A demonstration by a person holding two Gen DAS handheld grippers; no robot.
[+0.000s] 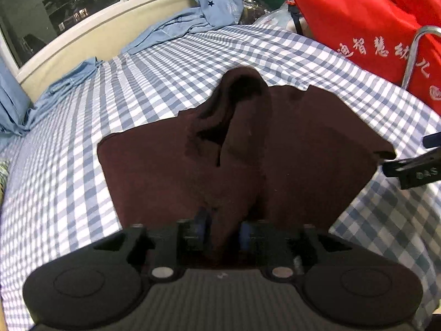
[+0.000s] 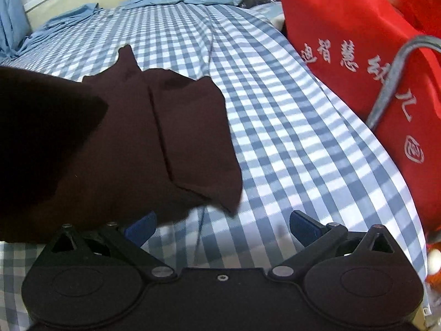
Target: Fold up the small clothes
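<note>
Garment (image 1: 289,149), dark maroon, lies on the checked bed (image 1: 171,63); we see our left claw (image 1: 222,227) part-released around a fold, right claw (image 2: 220,227) released. Red bag (image 1: 355,19) alongside, contents unclear.

Left claw (image 1: 222,230) part-open; right claw (image 2: 222,224) spread wide.

This is a bedroom in a home. A bed (image 1: 165,63) covered in a blue-and-white checked sheet fills both views. Along its far edge runs a cream wall under a white-framed window (image 1: 69,8), dark outside. Pale blue star-printed fabric (image 1: 212,2) hangs and lies crumpled at the far corner, and a red cloth bag (image 2: 344,35) with white Chinese characters stands at the bed's right edge.
</note>
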